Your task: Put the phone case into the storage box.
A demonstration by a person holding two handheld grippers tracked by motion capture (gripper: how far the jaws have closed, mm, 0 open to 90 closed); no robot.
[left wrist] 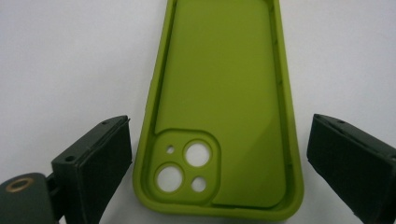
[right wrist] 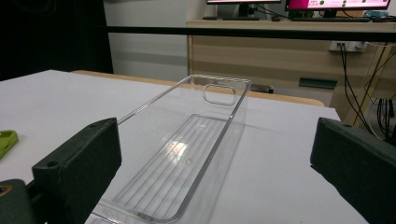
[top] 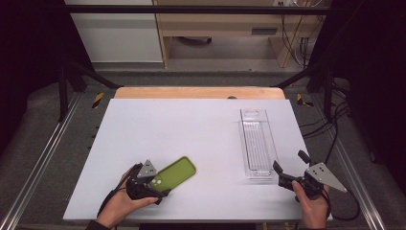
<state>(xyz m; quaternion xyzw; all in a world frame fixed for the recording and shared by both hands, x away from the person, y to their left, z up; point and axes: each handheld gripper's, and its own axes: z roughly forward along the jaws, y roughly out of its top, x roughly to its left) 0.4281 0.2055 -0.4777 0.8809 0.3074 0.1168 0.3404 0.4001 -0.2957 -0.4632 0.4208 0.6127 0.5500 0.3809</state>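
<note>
Left gripper spread wide, straddling camera-cutout end of green phone case; pads clear of both rims, nothing gripped. Right gripper also wide open, empty, aimed at near end of clear tray.

Probable step: pinch the case. Centre on the case, close evenly across both long rims, keep level, avoid dragging on the white table.

Case: olive-green, soft-looking, lying inside-up, four camera holes at near end. Location: front-left of table, well apart from tray at right.
</note>
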